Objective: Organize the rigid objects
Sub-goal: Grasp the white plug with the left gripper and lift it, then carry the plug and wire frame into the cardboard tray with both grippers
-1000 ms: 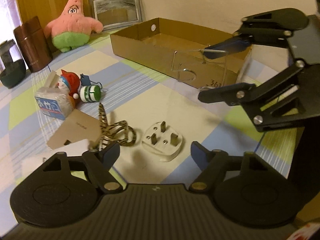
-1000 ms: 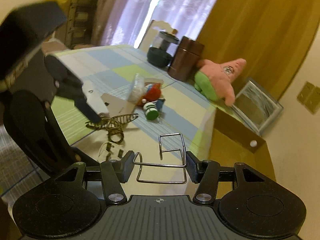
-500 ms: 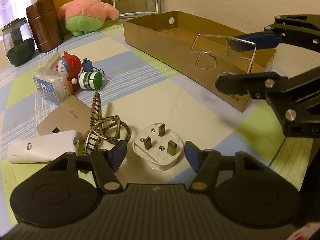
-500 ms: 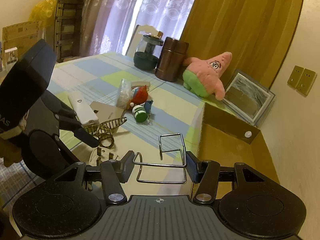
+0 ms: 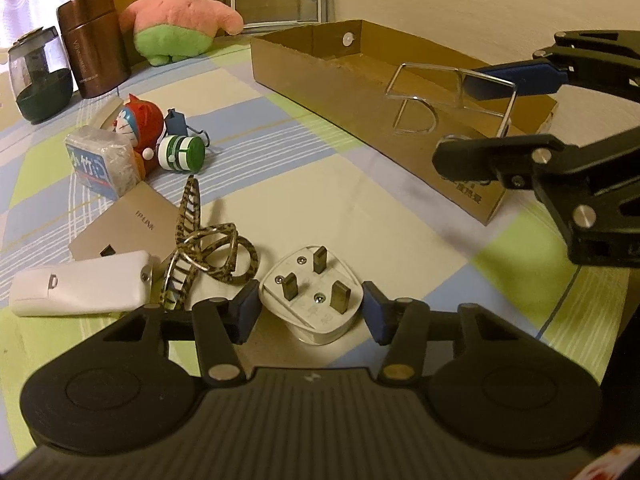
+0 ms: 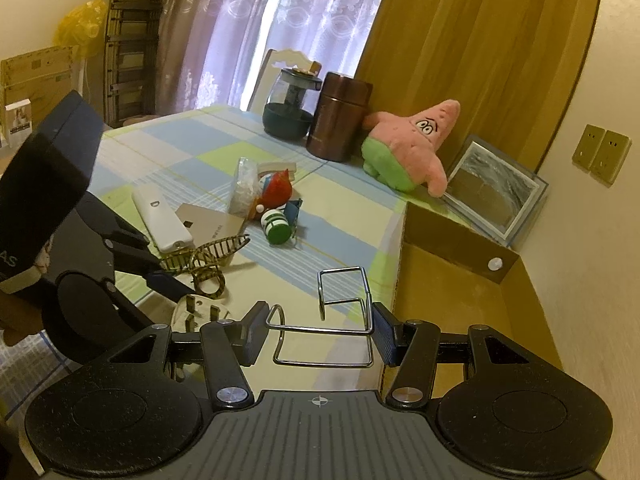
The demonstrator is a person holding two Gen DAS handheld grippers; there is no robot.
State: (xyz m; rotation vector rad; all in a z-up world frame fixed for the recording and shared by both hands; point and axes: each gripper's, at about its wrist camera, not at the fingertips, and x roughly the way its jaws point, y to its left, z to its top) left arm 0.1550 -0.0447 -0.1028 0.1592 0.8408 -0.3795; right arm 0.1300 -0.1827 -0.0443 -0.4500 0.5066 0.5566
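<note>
Wire rack (image 6: 344,320) sits pinched between the blue pads of the right claw (image 6: 320,334), held in the air above the near end of the cardboard box (image 6: 460,280); in the left wrist view the same wire rack (image 5: 452,100) hangs over the open cardboard box (image 5: 360,92). Left claw (image 5: 310,308) is spread wide, its pads either side of the white three-pin plug (image 5: 314,294), which lies pins-up on the checked counter (image 5: 360,208); whether the pads touch it is unclear. Just left of the plug lie a leopard-print hair clip (image 5: 208,248), a white router (image 5: 80,288) and a beige TP-Link box (image 5: 128,228). Farther back stand a Doraemon figure (image 5: 140,128), a green-and-white bottle (image 5: 182,154), a brown flask (image 5: 94,40) and a Patrick plush (image 5: 180,12).
</note>
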